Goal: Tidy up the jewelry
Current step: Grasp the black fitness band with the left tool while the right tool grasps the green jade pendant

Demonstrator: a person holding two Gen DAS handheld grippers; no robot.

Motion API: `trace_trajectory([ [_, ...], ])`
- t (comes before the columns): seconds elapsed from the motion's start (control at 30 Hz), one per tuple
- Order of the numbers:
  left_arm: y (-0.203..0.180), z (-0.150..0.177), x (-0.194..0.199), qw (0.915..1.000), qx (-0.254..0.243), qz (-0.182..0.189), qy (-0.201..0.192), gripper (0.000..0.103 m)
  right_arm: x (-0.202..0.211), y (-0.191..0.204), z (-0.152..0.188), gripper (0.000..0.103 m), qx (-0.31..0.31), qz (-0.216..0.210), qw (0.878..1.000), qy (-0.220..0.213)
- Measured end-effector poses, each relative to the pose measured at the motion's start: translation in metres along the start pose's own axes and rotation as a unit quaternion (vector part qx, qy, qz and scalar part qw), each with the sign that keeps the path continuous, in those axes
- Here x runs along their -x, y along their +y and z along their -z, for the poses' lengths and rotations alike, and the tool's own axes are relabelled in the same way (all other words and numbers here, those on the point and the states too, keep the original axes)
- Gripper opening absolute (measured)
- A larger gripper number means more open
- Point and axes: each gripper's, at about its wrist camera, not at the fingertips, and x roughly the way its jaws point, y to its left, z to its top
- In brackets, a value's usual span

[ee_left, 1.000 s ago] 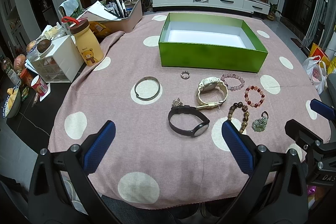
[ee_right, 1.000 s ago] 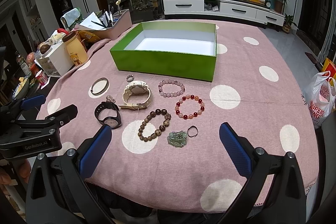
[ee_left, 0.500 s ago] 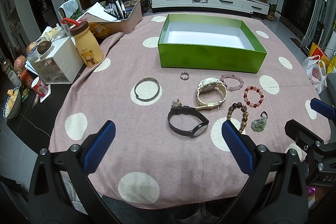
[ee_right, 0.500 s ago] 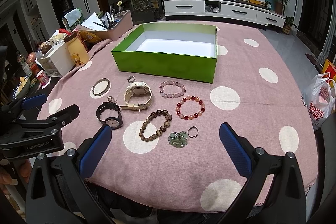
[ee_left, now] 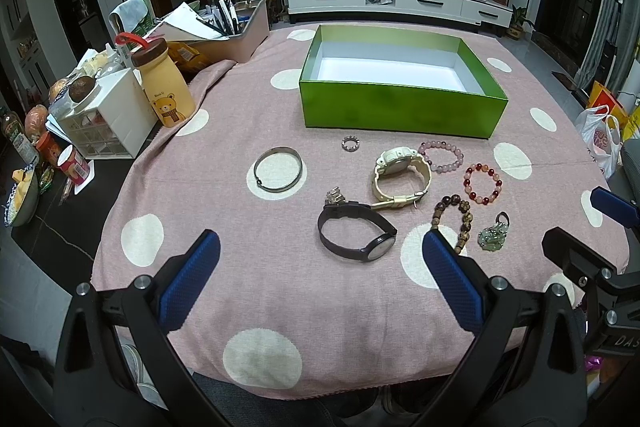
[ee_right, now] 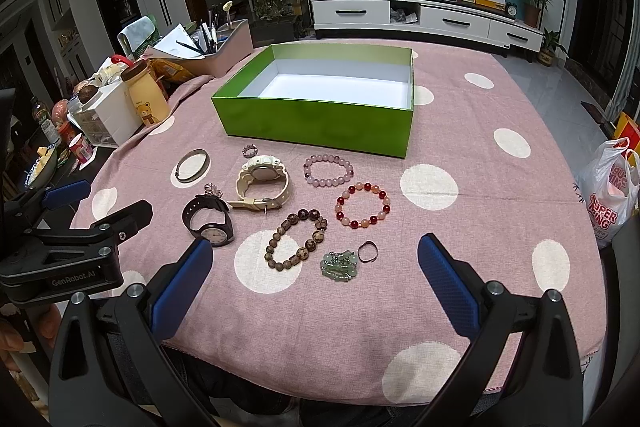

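Note:
An empty green box (ee_left: 400, 109) (ee_right: 316, 121) stands at the far middle of the pink dotted tablecloth. In front of it lie a metal bangle (ee_left: 277, 169), a small ring (ee_left: 351, 143), a cream watch (ee_left: 400, 171) (ee_right: 262, 181), a black watch (ee_left: 356, 233) (ee_right: 209, 219), a purple bead bracelet (ee_right: 328, 170), a red bead bracelet (ee_right: 363, 205), a brown bead bracelet (ee_right: 296, 239), a green jade pendant (ee_right: 339, 265) and a small clip (ee_left: 335, 195). My left gripper (ee_left: 320, 267) and right gripper (ee_right: 314, 271) are both open and empty above the near table edge.
A yellow bear bottle (ee_left: 162, 87), a white drawer box (ee_left: 106, 117) and a pink bin of pens (ee_left: 232, 31) stand at the left edge. A plastic bag (ee_right: 612, 187) hangs off the right side. The right gripper shows at the left view's right edge (ee_left: 596, 239).
Both views have shifted slightly; the jewelry and box have not moved, and both grippers stay open.

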Motion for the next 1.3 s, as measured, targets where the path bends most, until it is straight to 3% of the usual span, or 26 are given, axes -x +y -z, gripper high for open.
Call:
trace_trajectory([
  [0.33, 0.006, 0.007, -0.021, 0.9981, 0.030, 0.051, 0.019, 0.101, -0.006, -0.029, 0.007, 0.102, -0.009, -0.004, 1.000, -0.020],
  [0.7, 0.000, 0.029, -0.059, 0.9957, 0.031, 0.081, 0.032, 0.101, -0.036, -0.061, 0.039, 0.099, -0.022, -0.013, 1.000, 0.015],
  [1.03, 0.018, 0.022, -0.079, 0.9924, 0.079, 0.090, 0.031, 0.101, -0.066, -0.055, 0.047, 0.079, -0.014, -0.048, 0.998, 0.036],
  [1.13, 0.026, 0.016, -0.087, 0.9916, 0.094, 0.080, 0.038, 0.093, -0.072, -0.050, 0.046, 0.071, -0.006, -0.054, 0.998, 0.040],
  [1.2, 0.029, 0.013, -0.093, 0.9914, 0.099, 0.071, 0.047, 0.083, -0.076, -0.047, 0.046, 0.062, -0.002, -0.062, 0.997, 0.043],
  [1.3, 0.031, 0.012, -0.102, 0.9910, 0.101, 0.064, 0.060, 0.078, -0.082, -0.042, 0.046, 0.053, 0.005, -0.069, 0.996, 0.049],
])
